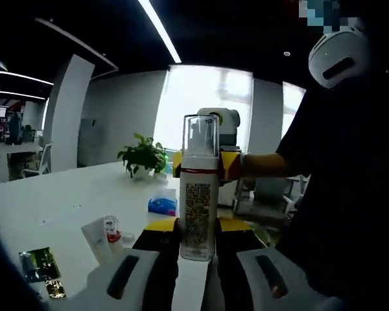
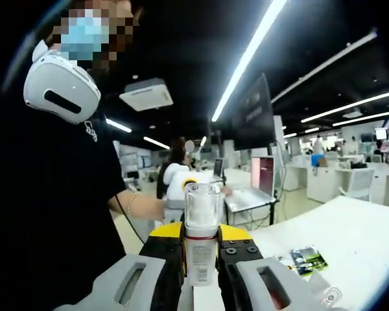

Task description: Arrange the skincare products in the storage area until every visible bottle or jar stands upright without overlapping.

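Left gripper view: cylindrical clear-capped pump bottle [image 1: 198, 194].

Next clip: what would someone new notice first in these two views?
A tall white pump bottle with a clear cap stands upright, clamped between the left gripper jaws at the centre of the left gripper view. The same bottle also sits between the right gripper jaws. Behind, a white table carries a potted plant and small packets.
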